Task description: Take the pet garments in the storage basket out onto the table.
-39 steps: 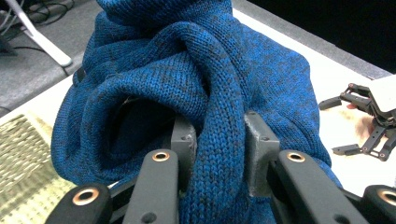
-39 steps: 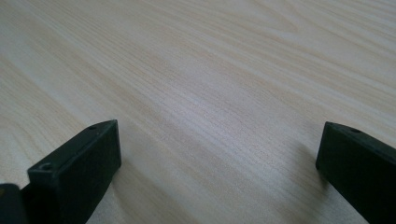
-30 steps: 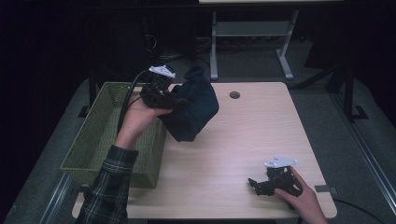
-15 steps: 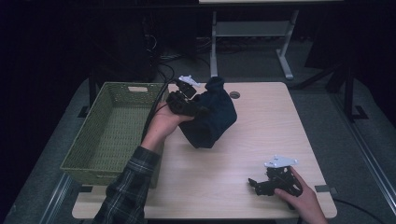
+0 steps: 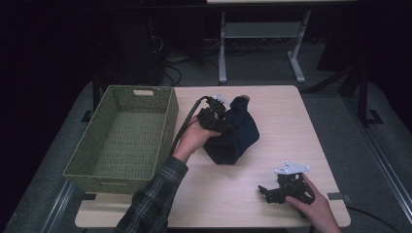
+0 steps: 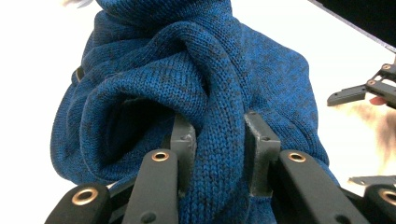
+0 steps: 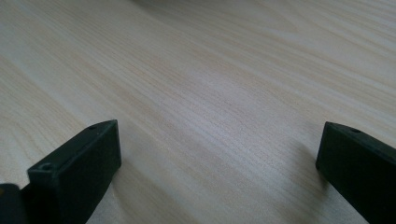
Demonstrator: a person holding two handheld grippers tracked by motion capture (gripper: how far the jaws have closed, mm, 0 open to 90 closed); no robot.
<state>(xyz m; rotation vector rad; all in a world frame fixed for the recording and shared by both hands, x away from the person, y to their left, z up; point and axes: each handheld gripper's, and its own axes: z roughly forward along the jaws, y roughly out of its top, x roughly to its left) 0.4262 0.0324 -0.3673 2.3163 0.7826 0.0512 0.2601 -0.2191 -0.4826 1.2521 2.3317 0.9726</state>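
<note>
High view: sweater (image 5: 233, 136) lengthwise away from person.

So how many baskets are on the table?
1. The green basket sits at the table's left side, beside the left gripper holding the blue sweater.

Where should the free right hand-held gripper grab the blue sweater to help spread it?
Probably the loose bunched lower end of the sweater, approached from the right gripper side. The left gripper already pinches a thick fold near the top, and the lower end hangs free facing the right one.
</note>
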